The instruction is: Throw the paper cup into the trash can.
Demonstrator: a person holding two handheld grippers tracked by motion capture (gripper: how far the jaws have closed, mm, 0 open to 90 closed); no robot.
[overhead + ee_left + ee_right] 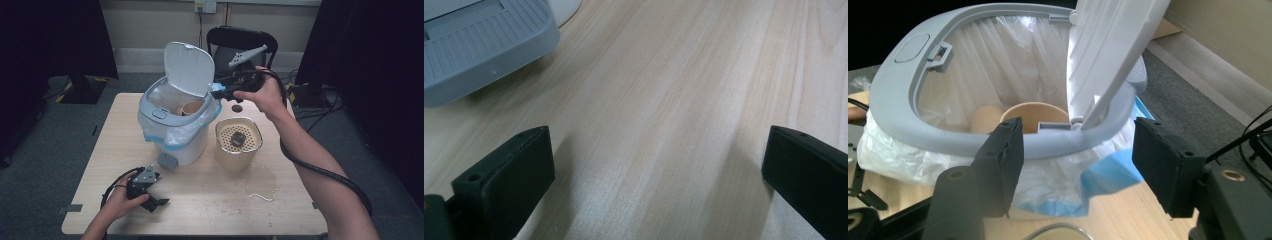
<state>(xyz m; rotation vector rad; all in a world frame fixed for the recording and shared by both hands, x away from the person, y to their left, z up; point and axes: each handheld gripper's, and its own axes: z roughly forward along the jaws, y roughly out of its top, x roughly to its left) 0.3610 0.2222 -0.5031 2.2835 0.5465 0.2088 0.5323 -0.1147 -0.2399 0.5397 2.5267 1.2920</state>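
Note:
A white pedal bin [175, 135] with a grey rim [908, 95] stands at the back left of the table, its lid [189, 67] raised. It is lined with a white and blue bag [998, 55]. Brown paper cups [192, 107] [1035, 115] lie inside. My right gripper [216, 93] [1078, 127] hovers level at the bin's right rim, jaws partly apart, nothing between them. My left gripper [159, 203] [659, 137] rests low over the table near the front left, open and empty. The bin's grey pedal [167, 160] [479, 45] lies just beyond it.
A beige pot [238, 152] with a perforated insert and a dark lump [237, 140] stands right of the bin. A small black disc [237, 108] lies behind it. Wet specks and crumbs [260, 192] mark the wooden table [210, 210]. A black chair [240, 40] stands beyond the far edge.

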